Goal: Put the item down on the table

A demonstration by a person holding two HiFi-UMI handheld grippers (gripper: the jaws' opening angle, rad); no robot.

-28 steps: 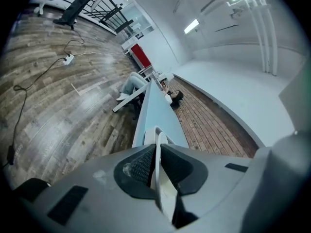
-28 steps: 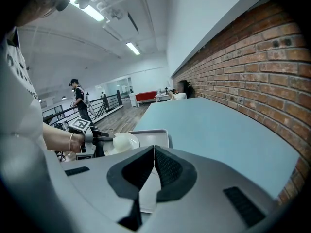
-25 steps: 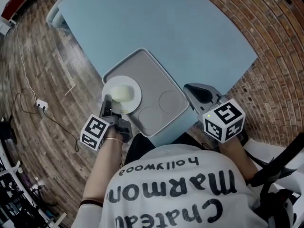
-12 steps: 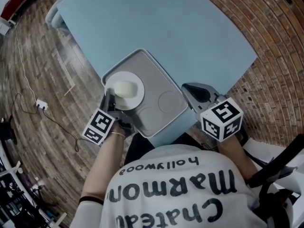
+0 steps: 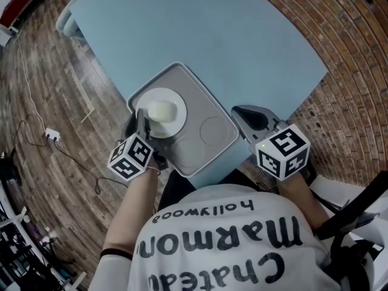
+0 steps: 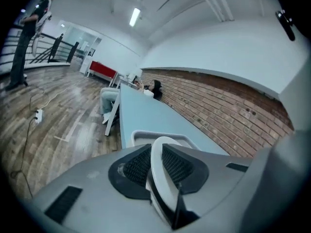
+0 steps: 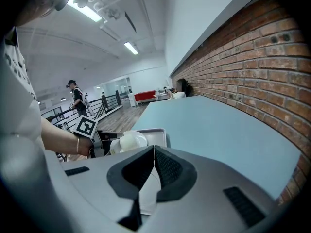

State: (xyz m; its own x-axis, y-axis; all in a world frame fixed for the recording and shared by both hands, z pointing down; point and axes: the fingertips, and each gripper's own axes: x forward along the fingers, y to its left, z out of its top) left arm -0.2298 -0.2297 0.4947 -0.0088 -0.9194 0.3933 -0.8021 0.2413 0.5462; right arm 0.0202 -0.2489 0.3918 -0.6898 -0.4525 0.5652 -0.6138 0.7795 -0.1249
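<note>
- Plate (image 5: 176, 120) at tray (image 5: 209, 99), contact unclear; rim clamped in left hand-held gripper (image 5: 141, 125).
- Right hand-held gripper (image 5: 246, 115) pinches tray edge.
- Next, probably: lower plate level, release.

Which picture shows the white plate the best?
The head view: the whole round plate shows from above, over the tray, a pale lump on it. The left gripper view shows only its rim, pinched edge-on. The right gripper view shows it small and sideways.
</note>
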